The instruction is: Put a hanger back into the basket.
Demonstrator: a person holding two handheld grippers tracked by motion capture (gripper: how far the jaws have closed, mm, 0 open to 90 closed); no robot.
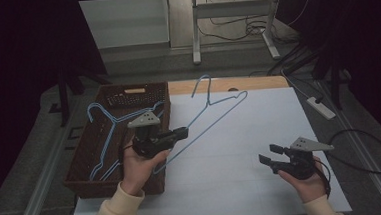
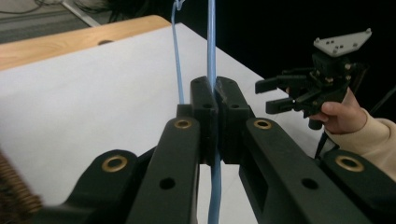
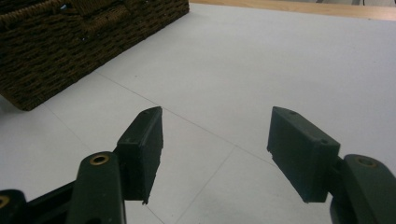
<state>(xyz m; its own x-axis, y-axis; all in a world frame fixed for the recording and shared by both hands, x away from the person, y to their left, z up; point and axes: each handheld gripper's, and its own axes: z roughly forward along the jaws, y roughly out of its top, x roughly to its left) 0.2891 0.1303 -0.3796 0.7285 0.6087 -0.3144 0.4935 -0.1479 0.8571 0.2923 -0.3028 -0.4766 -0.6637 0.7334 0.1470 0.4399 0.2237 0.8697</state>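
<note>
At nine o'clock on the table (image 1: 243, 184) stands a dark woven basket (image 1: 88, 154). One pale blue wire hanger (image 1: 102, 128) lies inside it, hook toward the far left corner, so by my reading the basket is not yet emptied.

Just right of it, near the basket's inner edge, the left hand-held gripper (image 1: 182, 133) is clamped tight on a second blue wire hanger (image 1: 214, 113). The left gripper view shows the wire pinched between the closed pads (image 2: 205, 109) and running straight up and down through them. This hanger is lifted and tilted over the table, its hook (image 1: 202, 84) pointing toward twelve o'clock above the wooden strip at the far edge. I judge the job as partway: this hanger is out of the basket but not yet laid flat, and the other one is untouched.

At four o'clock the right hand-held gripper (image 1: 270, 157) waits low over the white table surface, its jaws spread wide with nothing between them, as the right gripper view confirms (image 3: 215, 149). It looks ready to take hold of the lifted hanger or steady it.

No brand, label or readable writing can be made out on any thing here.
</note>
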